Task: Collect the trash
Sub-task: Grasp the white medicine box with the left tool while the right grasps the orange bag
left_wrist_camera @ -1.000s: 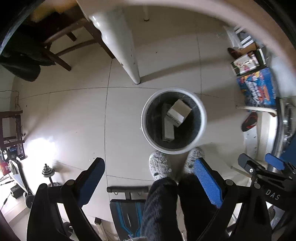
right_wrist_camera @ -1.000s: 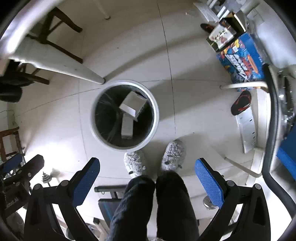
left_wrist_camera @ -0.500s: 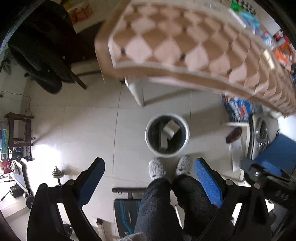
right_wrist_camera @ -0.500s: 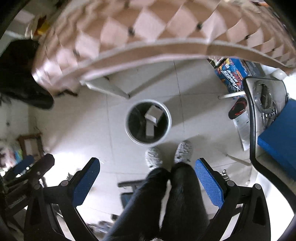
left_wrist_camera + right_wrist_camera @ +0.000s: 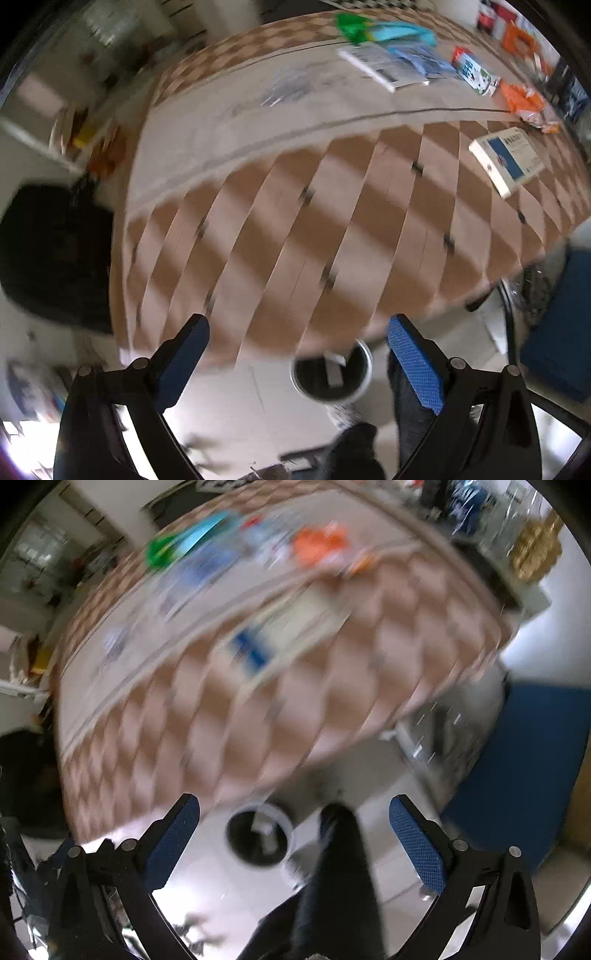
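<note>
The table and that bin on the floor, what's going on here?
A person holds two grippers, both open and empty: the left gripper and the right gripper. The bin on the floor holds boxes. More trash lies on the checkered table, including a white and blue box and an orange wrapper.

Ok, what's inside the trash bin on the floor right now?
In the trash bin, the left wrist view shows two pale, box-like pieces against a dark liner. The table edge covers the bin's far rim, and blur hides anything smaller or underneath them.
</note>
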A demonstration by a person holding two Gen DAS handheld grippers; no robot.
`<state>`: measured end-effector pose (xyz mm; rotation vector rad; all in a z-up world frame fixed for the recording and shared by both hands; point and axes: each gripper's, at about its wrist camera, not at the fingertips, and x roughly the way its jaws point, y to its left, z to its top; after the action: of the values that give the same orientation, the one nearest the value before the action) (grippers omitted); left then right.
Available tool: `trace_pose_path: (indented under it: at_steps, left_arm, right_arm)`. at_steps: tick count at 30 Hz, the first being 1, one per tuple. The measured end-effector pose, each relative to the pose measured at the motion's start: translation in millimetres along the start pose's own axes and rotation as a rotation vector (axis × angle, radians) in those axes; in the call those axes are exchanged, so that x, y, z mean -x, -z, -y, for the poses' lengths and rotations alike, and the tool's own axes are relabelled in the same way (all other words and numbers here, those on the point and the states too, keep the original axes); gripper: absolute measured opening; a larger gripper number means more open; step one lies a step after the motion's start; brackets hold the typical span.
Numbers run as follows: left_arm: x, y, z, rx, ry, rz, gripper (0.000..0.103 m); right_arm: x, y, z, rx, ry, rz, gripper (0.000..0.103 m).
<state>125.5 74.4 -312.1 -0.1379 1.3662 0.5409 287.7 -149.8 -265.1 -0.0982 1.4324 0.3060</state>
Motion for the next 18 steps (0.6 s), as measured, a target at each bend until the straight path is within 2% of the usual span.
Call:
trace_pose_path:
  at_steps: [4, 6, 11, 12, 13, 14, 15, 16, 18]
  left_arm:
    - [-29, -58, 23, -0.042, -0.003, -0.061, 0.099]
    - [-43, -83, 36, -0.066, -0.008, -0.085, 0.099]
    - [-63, -129, 58, -0.114, -0.032, -0.141, 0.099]
    - [-63, -132, 60, -0.126, -0.036, -0.143, 0.099]
    - [-64, -137, 66, -0.147, -0.042, -0.144, 0.099]
    - [-61, -146, 75, -0.188, -0.042, -0.137, 0.099]
    - [-58, -151, 81, -0.214, -0.041, -0.128, 0.099]
    - [-53, -157, 91, -0.259, -0.038, -0.11, 0.099]
    - [-39, -169, 117, -0.367, -0.011, -0.073, 0.099]
  right_arm:
    - [-21, -98, 30, -0.002, 0.03, 0.016, 0.103]
    - [-39, -146, 36, 0.006, 0.041, 0.009, 0.098]
    - [-85, -219, 31, 0.042, 0.033, -0.034, 0.096]
    - [-96, -228, 28, 0.053, 0.024, -0.051, 0.091]
    - [-107, -233, 26, 0.067, 0.007, -0.072, 0.074]
    - [-114, -234, 25, 0.076, -0.018, -0.091, 0.064]
    - [-118, -235, 26, 0.076, -0.041, -0.103, 0.043]
    - [-118, -234, 28, 0.072, -0.055, -0.102, 0.037]
    - [-108, -227, 40, 0.054, -0.067, -0.082, 0.032]
